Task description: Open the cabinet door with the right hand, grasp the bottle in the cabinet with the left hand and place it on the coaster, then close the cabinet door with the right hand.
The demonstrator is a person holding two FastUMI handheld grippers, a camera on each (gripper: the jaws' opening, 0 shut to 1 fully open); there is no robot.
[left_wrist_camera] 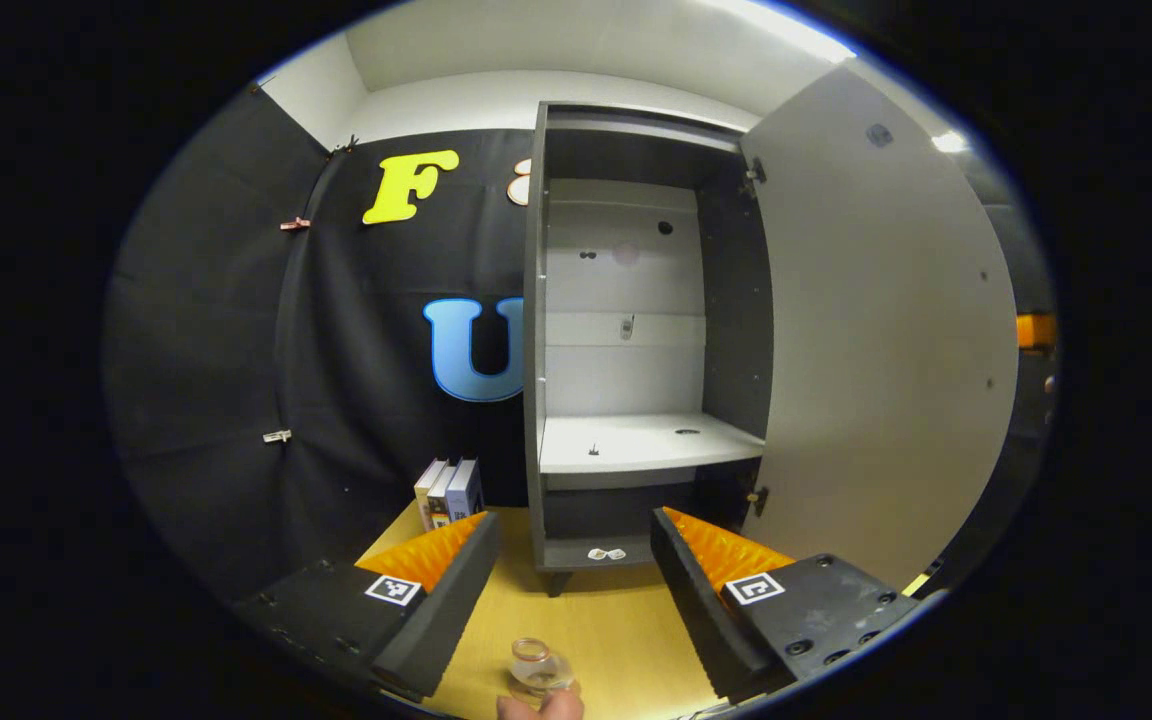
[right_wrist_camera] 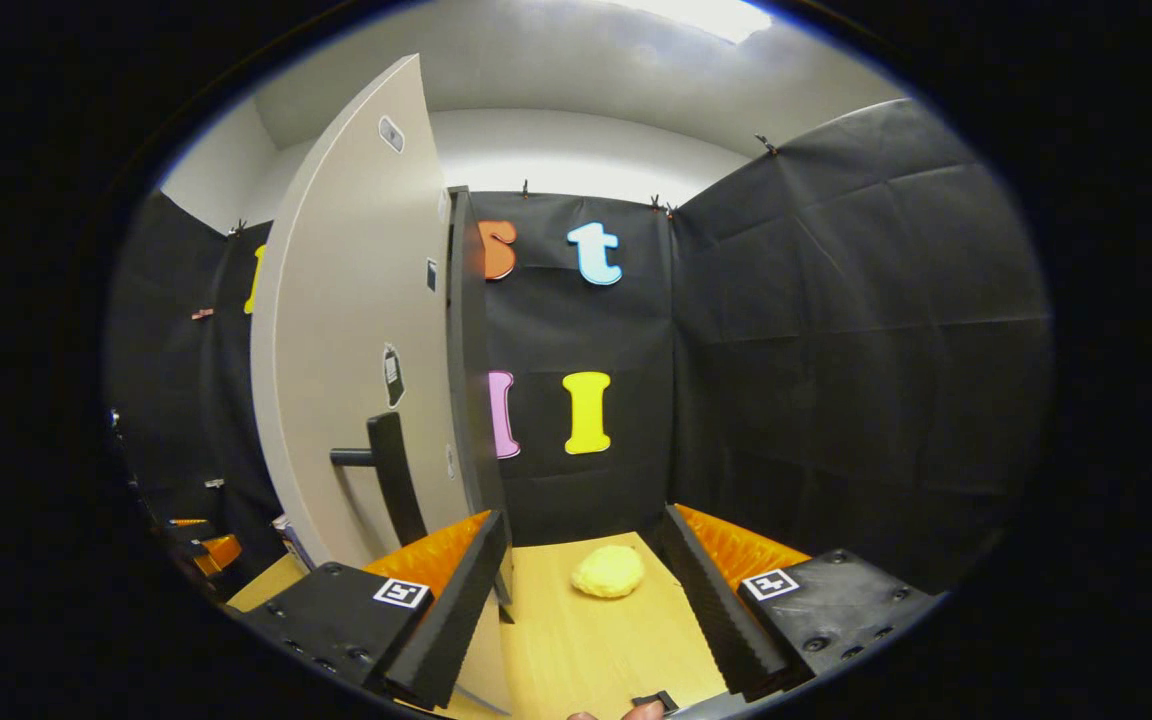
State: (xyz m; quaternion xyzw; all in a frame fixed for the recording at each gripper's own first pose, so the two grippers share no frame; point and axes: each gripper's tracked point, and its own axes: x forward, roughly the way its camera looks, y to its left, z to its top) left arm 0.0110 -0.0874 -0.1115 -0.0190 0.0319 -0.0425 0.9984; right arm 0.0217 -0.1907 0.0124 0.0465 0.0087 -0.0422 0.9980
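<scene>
With the bottle (left_wrist_camera: pixel 536 668) down on the tabletop (left_wrist_camera: pixel 606 620), the door handle (right_wrist_camera: pixel 391 480) lies at ten o'clock of the right tool (right_wrist_camera: pixel 576 600), spread and empty, nearer than the spread left tool (left_wrist_camera: pixel 576 600).

Black cloth walls (right_wrist_camera: pixel 836 330), white ceiling (left_wrist_camera: pixel 586 45) with bright light, wooden tabletop (right_wrist_camera: pixel 586 640)

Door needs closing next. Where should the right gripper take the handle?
Grip the handle's upright bar mid-height, coming straight at the door's outer face, fingers either side. It stands off the panel on a short post, leaving room behind.
</scene>
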